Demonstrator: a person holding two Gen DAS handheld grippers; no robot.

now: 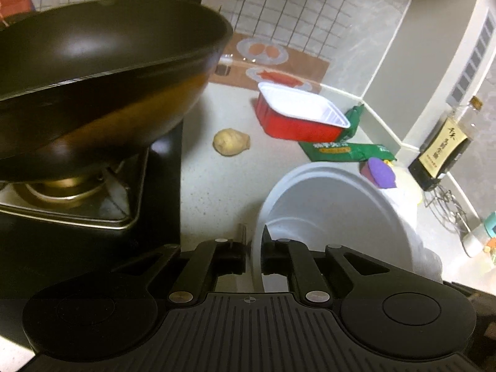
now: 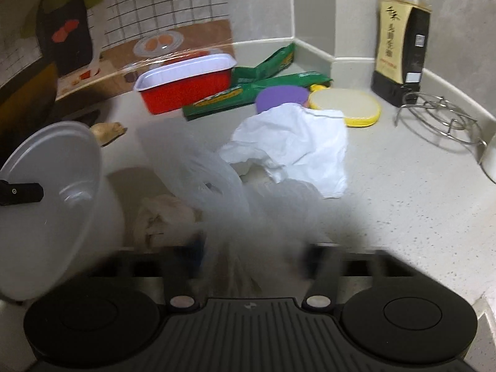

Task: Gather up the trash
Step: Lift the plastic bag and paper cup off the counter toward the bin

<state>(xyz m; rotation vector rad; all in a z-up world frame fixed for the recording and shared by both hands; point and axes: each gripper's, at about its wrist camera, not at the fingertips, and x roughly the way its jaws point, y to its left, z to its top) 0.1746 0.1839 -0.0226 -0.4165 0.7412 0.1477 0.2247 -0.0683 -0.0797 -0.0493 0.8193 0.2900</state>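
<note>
I hold the round white plastic lid (image 1: pixel 334 217) by its rim in my left gripper (image 1: pixel 254 257), jaws clenched tight on the thin edge; in the right wrist view it stands on edge at the far left, a black finger (image 2: pixel 20 192) lying against its face. My right gripper (image 2: pixel 254 266) sits low over the thin translucent plastic bag (image 2: pixel 217 192). The film runs between its blurred jaws, which look closed on it, though the blur keeps me from seeing the pads press.

The bag lies slumped on the pale speckled counter (image 2: pixel 403 186) right in front of me, with a crumpled beige wad (image 2: pixel 164 217) beside or inside it; I cannot tell which. Just beyond it lies a crumpled white paper tissue (image 2: pixel 294 145).

I judge the collecting barely under way. Left out are the tissue, the empty red tray with a white lining (image 1: pixel 300 114), and the flattened green packets (image 2: pixel 257 93) behind it. A purple disc (image 2: pixel 280 97), a yellow-rimmed round lid (image 2: pixel 347 105) and a beige lumpy root (image 1: pixel 231 141) may or may not count as trash.

The green packets carry print too blurred to read. The dark glass bottle (image 2: pixel 400 49) in the corner has a tan label with vertical Chinese characters I cannot make out. A black wok (image 1: pixel 102 71) sits on the stove to my left.
</note>
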